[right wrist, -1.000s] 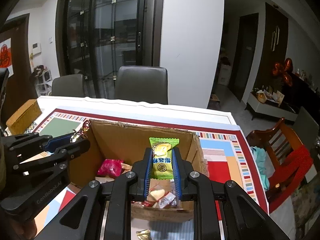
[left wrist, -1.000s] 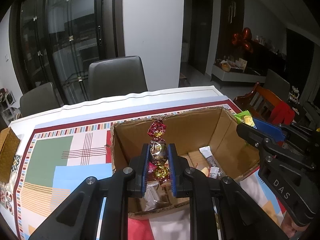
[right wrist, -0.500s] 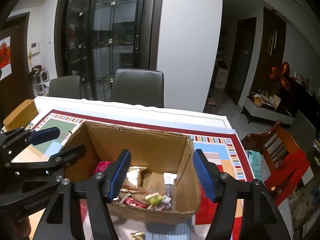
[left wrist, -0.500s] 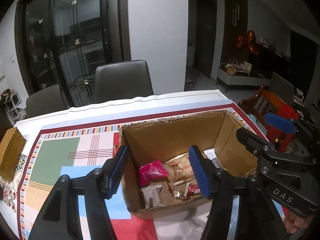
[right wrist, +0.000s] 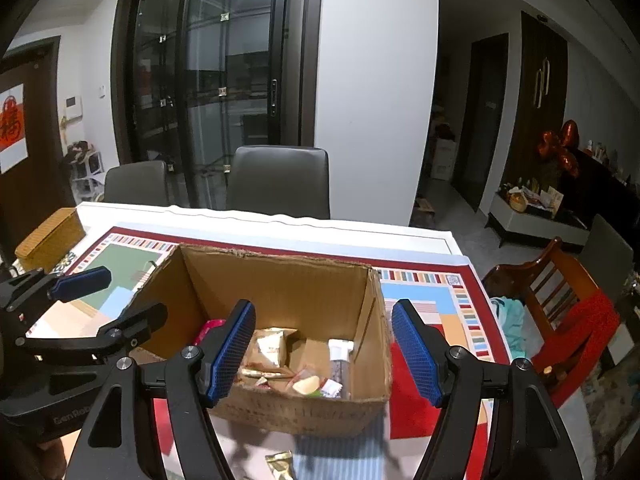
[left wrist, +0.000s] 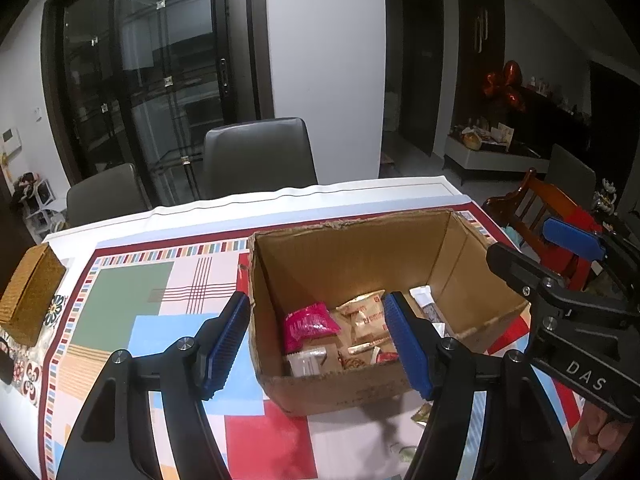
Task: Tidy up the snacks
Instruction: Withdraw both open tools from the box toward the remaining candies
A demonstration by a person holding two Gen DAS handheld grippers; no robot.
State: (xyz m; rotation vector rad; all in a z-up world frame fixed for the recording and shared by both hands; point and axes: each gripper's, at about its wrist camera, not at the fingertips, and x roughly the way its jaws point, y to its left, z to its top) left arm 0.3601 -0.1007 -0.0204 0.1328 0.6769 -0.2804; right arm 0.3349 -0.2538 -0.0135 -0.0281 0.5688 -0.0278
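Observation:
An open cardboard box (left wrist: pixel 340 256) (right wrist: pixel 280 284) stands on the patterned tablecloth. Several snacks lie in it, among them a pink packet (left wrist: pixel 308 324) and a tan packet (left wrist: pixel 364 316) (right wrist: pixel 272 346). My left gripper (left wrist: pixel 316 308) hovers over the box's near left corner; its jaws are opening and nothing is between them. My right gripper (right wrist: pixel 324 312) is open and empty above the box's near edge. Each gripper shows in the other's view: the right gripper (left wrist: pixel 536 252) by the box's right side, the left gripper (right wrist: pixel 112 300) by its left side.
A gold-wrapped candy (right wrist: pixel 282 465) (left wrist: pixel 422 414) lies on the cloth in front of the box. A woven box (left wrist: pixel 30 292) (right wrist: pixel 50 238) sits at the table's far left. Grey chairs (left wrist: pixel 256 156) stand behind the table, a wooden chair (right wrist: pixel 560 320) to its right.
Both grippers went from shut to open. The foil candies left the left gripper and the green packet left the right one; both are gone from between the fingers. The left gripper drew back a little.

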